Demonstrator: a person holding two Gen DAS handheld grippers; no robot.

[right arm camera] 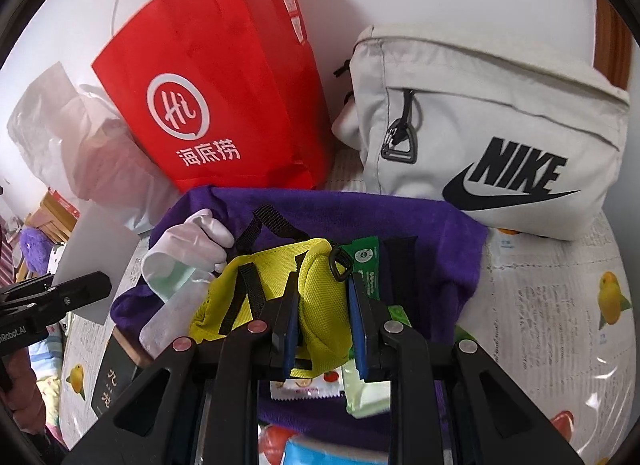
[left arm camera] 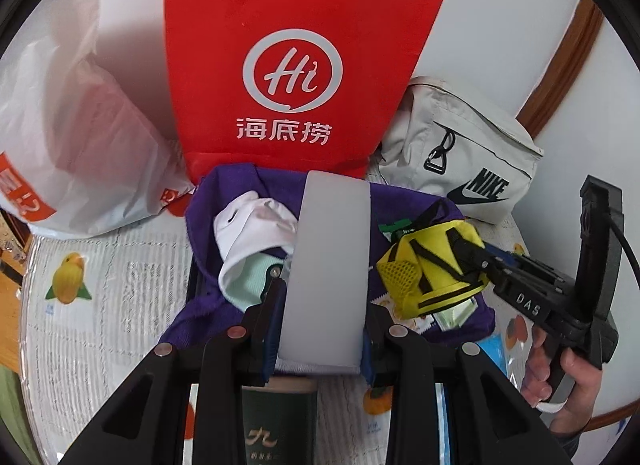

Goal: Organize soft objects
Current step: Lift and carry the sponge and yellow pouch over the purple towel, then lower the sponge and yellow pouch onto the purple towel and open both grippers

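The yellow pouch (right arm camera: 320, 297) is clamped in the right gripper (right arm camera: 324, 329), above the purple cloth (right arm camera: 432, 249) on the bench; the left gripper (left arm camera: 320, 329) holds a white folded piece (left arm camera: 332, 265) just beside it.

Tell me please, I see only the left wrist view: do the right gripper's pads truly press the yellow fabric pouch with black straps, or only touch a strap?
Observer: Yes. In the right wrist view the right gripper has both blue pads squeezing the yellow fabric pouch by its body, not by a strap.
Operator: What lies under it?
Observer: A white sachet with red fruit print and a pale green packet, over the purple cloth.
Operator: Is anything beyond the table's left side?
Observer: A purple plush toy, far off and blurred.
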